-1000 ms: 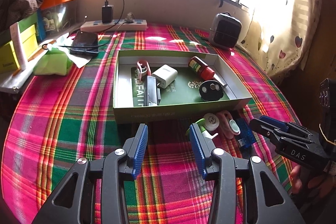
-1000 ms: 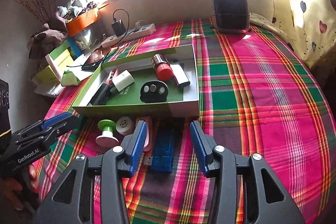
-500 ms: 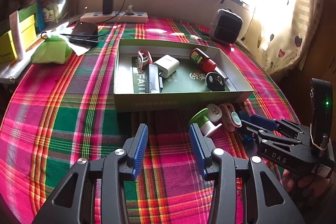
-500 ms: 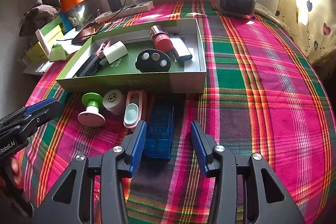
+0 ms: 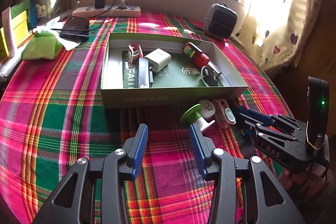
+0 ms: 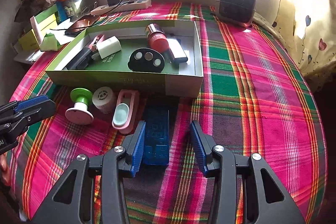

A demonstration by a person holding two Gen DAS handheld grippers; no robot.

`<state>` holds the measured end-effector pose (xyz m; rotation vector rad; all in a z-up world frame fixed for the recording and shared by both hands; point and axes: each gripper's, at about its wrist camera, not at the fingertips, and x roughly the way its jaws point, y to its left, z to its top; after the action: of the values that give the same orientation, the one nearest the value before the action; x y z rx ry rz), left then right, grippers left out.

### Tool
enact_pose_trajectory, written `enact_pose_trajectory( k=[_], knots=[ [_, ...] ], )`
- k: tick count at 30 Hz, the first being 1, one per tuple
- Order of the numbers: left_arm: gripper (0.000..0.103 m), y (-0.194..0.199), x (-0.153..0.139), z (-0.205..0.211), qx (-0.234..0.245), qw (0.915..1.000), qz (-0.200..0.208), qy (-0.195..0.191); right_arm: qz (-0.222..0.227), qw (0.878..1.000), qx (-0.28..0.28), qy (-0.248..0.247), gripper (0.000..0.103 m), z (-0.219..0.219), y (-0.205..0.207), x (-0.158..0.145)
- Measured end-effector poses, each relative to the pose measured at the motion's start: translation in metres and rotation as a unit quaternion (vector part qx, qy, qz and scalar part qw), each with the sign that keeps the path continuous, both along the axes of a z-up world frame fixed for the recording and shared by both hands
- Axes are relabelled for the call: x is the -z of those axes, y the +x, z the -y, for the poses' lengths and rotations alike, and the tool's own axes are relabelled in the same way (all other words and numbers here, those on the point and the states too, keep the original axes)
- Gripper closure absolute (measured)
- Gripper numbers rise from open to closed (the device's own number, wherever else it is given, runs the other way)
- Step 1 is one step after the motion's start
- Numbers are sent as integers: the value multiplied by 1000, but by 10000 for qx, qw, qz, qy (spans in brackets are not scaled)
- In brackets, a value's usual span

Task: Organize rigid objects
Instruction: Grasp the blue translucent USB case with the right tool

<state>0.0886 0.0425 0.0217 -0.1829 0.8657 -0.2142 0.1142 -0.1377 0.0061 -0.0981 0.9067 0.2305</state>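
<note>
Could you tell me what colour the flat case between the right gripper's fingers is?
The case is translucent blue, clearest in the right wrist view.

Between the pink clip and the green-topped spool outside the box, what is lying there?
A small white round jar sits between the pink clip and the green-topped spool, seen clearest in the right wrist view.

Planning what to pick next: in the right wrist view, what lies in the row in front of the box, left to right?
Green-topped spool → white round jar → pink clip → blue case, which sits between the open fingers of the right hand-held gripper.
</note>
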Motion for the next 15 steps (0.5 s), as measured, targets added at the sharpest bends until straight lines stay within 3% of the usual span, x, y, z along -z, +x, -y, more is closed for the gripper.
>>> enact_pose_trajectory(
  k=[4, 15],
  knots=[
    [59, 2, 0, 6, 73, 10000, -43, -22, 9, 9999, 101, 54, 80, 9, 1, 0],
    [56, 7, 1, 29, 193, 9996, -95, 194, -9, 9993, 290, 223, 80, 35, -2, -1]
  ],
)
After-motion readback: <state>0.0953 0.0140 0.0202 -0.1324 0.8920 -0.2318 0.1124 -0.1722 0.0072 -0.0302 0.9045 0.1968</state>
